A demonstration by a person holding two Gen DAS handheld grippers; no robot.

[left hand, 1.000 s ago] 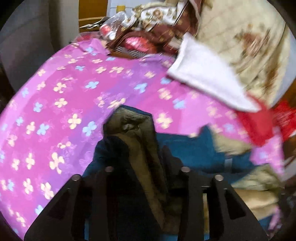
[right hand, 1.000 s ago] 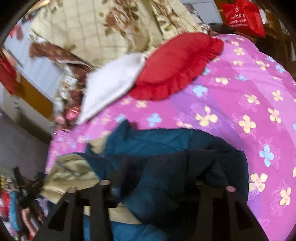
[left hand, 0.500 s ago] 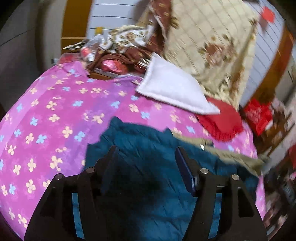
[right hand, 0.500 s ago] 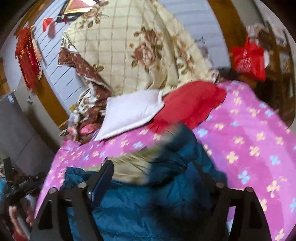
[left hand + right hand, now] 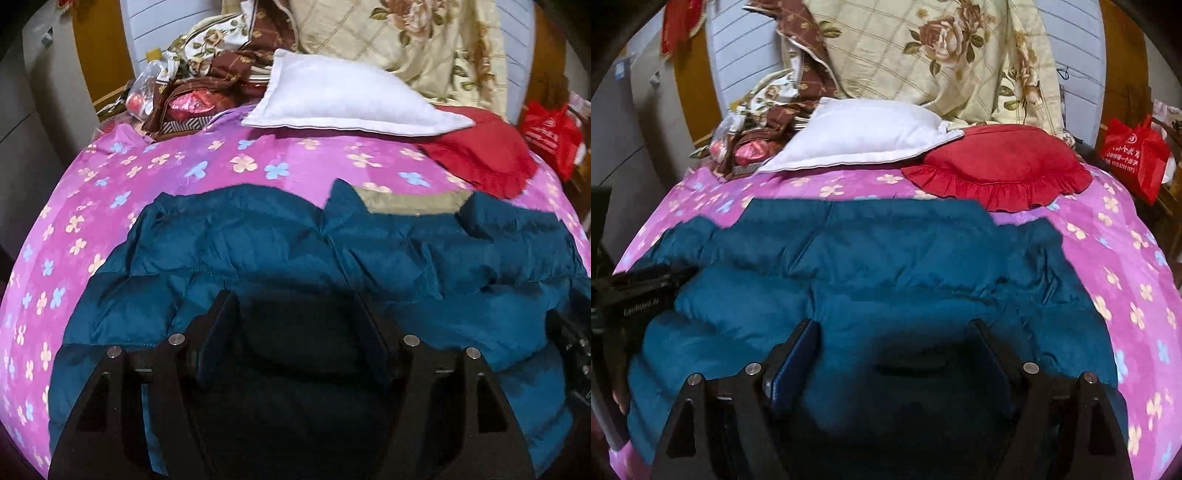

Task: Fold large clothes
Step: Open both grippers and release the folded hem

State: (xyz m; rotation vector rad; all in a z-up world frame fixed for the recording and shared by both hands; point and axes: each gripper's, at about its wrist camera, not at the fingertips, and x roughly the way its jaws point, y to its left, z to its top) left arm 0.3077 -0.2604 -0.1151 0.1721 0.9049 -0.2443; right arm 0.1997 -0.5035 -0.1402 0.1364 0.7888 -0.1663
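Our teal puffer jacket [image 5: 280, 251] lies spread flat across the bed's purple flowered sheet [image 5: 96, 206], near a white pillow [image 5: 343, 96] and a red ruffled cushion [image 5: 1001, 166]. We hold the left gripper [image 5: 297, 306] and right gripper [image 5: 892, 332] just above it, jaws spread, pinching nothing. A red bag [image 5: 1134, 151] stands beside the bed, contents unseen. Only the left view shows the jacket's olive lining [image 5: 410, 201].
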